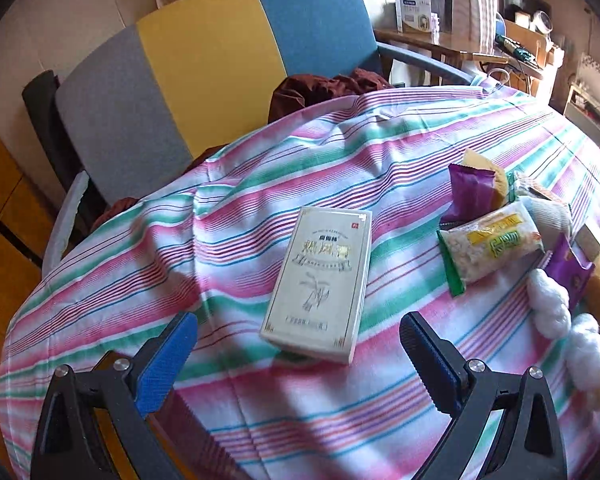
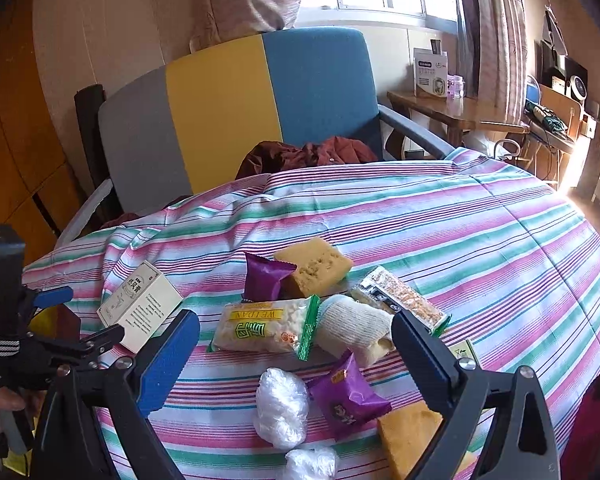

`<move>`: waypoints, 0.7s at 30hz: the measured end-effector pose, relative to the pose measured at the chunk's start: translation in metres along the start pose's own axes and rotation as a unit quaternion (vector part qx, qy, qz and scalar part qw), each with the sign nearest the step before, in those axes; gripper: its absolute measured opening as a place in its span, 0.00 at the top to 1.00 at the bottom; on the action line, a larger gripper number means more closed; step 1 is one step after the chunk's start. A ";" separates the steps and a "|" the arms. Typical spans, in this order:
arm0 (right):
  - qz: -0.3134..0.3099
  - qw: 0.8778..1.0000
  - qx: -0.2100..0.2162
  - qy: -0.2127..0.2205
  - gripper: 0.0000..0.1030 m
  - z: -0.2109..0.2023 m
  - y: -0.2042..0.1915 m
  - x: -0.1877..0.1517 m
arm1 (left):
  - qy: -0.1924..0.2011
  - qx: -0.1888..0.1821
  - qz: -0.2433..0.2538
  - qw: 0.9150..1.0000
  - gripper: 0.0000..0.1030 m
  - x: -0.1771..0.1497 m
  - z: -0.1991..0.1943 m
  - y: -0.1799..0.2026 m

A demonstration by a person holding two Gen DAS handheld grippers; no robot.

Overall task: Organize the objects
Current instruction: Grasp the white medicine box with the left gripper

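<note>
A cream box (image 1: 320, 282) (image 2: 140, 306) lies flat on the striped cloth (image 1: 260, 168) (image 2: 480, 232), alone at the left. My left gripper (image 1: 298, 340) hangs open just short of it, nothing between its blue pads. To the right sits a heap: a green-edged rice snack (image 1: 490, 246) (image 2: 266, 328), purple packets (image 1: 470, 192) (image 2: 346, 398), yellow sponges (image 2: 314, 266), a white rolled sock (image 2: 354, 330), a clear cereal bar (image 2: 400, 294) and crumpled white plastic (image 1: 548, 308) (image 2: 280, 406). My right gripper (image 2: 296, 338) hovers open over this heap, gripping nothing.
A grey, yellow and blue chair (image 1: 204, 64) (image 2: 236, 108) stands behind the table with a dark red garment (image 1: 328, 86) (image 2: 308, 154) on its seat. A wooden desk with boxes (image 2: 440, 100) stands at the back right. The cloth drops off at the left edge.
</note>
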State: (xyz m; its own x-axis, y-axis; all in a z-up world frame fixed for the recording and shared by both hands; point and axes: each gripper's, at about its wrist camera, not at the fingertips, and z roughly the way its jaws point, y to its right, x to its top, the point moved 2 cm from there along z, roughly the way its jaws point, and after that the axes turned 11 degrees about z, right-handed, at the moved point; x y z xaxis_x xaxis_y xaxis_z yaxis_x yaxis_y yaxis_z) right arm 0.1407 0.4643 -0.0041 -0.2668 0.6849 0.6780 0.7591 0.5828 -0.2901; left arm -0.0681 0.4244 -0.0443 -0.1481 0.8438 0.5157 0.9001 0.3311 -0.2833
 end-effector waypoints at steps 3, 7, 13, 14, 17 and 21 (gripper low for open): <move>0.008 1.000 0.005 -0.008 0.04 0.002 0.003 0.000 | -0.011 -0.008 0.001 1.000 0.02 0.009 0.019 0.001; 0.008 1.000 0.009 -0.016 0.04 0.006 0.001 -0.002 | -0.028 -0.040 -0.005 0.999 0.40 0.014 0.042 0.002; -0.005 1.000 0.005 -0.029 0.04 0.012 -0.002 -0.006 | -0.015 -0.048 -0.014 0.999 0.51 0.009 0.028 0.012; -0.007 1.000 0.003 -0.029 0.04 0.012 -0.002 -0.006 | -0.010 -0.044 -0.015 0.999 0.51 0.006 0.018 0.014; -0.009 1.000 -0.001 -0.029 0.04 0.012 -0.002 -0.006 | 0.015 -0.045 -0.028 0.998 0.51 -0.004 -0.012 0.020; -0.007 0.999 -0.006 -0.034 0.05 0.013 0.001 -0.007 | 0.041 -0.051 -0.054 0.996 0.51 -0.026 -0.051 0.026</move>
State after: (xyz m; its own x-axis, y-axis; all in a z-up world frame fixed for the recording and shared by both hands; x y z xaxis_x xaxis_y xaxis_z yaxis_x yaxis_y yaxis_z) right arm 0.1348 0.4660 -0.0178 -0.3176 0.7046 0.6346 0.7612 0.5885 -0.2725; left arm -0.0197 0.3899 -0.0233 -0.2167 0.7661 0.6050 0.9184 0.3702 -0.1398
